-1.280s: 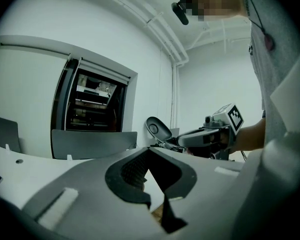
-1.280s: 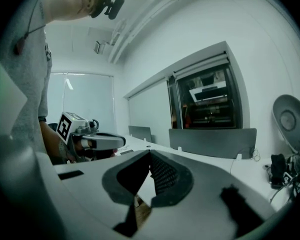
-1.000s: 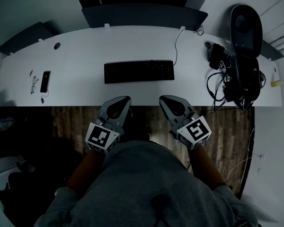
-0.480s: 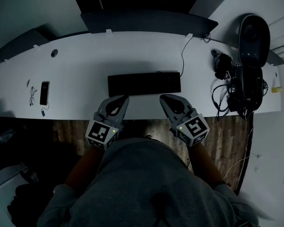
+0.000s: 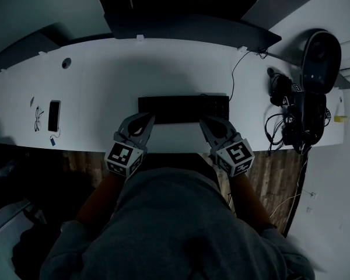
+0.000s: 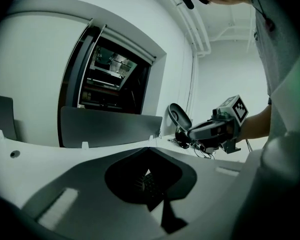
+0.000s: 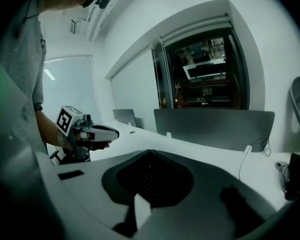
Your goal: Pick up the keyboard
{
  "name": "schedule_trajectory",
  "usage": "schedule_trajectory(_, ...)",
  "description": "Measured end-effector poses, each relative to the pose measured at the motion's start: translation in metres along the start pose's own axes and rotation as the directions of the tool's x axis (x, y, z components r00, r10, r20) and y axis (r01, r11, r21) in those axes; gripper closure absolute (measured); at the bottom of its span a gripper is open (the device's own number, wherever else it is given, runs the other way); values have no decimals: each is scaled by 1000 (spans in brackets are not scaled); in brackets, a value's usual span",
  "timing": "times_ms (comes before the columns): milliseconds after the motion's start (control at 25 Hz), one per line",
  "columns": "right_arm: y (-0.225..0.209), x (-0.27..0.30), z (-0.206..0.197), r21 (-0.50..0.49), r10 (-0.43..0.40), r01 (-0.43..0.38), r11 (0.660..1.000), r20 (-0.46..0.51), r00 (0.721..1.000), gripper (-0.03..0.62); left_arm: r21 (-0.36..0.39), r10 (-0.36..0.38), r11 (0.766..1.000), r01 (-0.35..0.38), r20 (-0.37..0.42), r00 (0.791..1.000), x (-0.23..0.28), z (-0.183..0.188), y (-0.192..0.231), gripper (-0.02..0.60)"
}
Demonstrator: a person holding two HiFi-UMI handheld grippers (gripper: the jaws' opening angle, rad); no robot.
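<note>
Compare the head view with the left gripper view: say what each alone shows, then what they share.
Only the head view shows the flat black smartphone and the brown wooden floor. Only the left gripper view shows the white pipes running along the ceiling. Both show the curved white desk, the grey divider panel behind it and the right gripper.
</note>
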State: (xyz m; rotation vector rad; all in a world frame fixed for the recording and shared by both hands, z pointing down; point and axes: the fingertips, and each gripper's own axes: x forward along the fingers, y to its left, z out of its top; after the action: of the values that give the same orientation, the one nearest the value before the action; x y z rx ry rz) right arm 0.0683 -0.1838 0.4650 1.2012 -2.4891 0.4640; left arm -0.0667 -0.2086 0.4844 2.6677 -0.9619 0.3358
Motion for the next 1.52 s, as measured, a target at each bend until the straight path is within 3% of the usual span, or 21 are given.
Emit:
schedule_trajectory(240, -35, 24, -35, -21, -25, 23, 1000, -67, 997, 588, -67, 49, 996, -53, -62, 997, 14, -29, 34, 574)
schedule_trajectory(480, -79, 35, -73, 5, -48, 49, 999, -149, 988, 589, -72, 109, 990, -117, -110, 988, 30, -71, 60, 572)
schedule_trajectory(640, -111, 35, -97, 21, -67, 74, 997, -215, 974, 589, -81, 163, 980, -182, -197, 967, 38, -108, 81, 571)
schedule_trajectory(760, -133, 35, -109, 39, -78, 91, 995, -246, 966, 588, -132, 201, 962, -238, -244, 949, 41, -130, 98, 563)
schedule_trajectory(960, -167, 38, -137, 108, -78, 111, 988, -272, 959, 587, -189, 212, 940, -283, -325, 922, 52, -160, 114, 514)
schedule_trajectory(1000, -173, 37, -142, 113, -84, 121, 986, -289, 954, 577, -195, 214, 936, -292, -344, 914, 54, -165, 117, 497)
schedule_trajectory(1080, -183, 38, -152, 133, -89, 137, 982, -315, 945, 488, -215, 219, 925, -314, -374, 901, 58, -173, 122, 468)
schedule_trajectory(1280, -201, 40, -169, 171, -79, 146, 974, -345, 935, 426, -265, 219, 897, -354, -430, 876, 64, -189, 130, 391)
schedule_trajectory(1520, -222, 41, -190, 243, -77, 179, 953, -379, 922, 369, -298, 203, 881, -368, -464, 862, 67, -199, 137, 356)
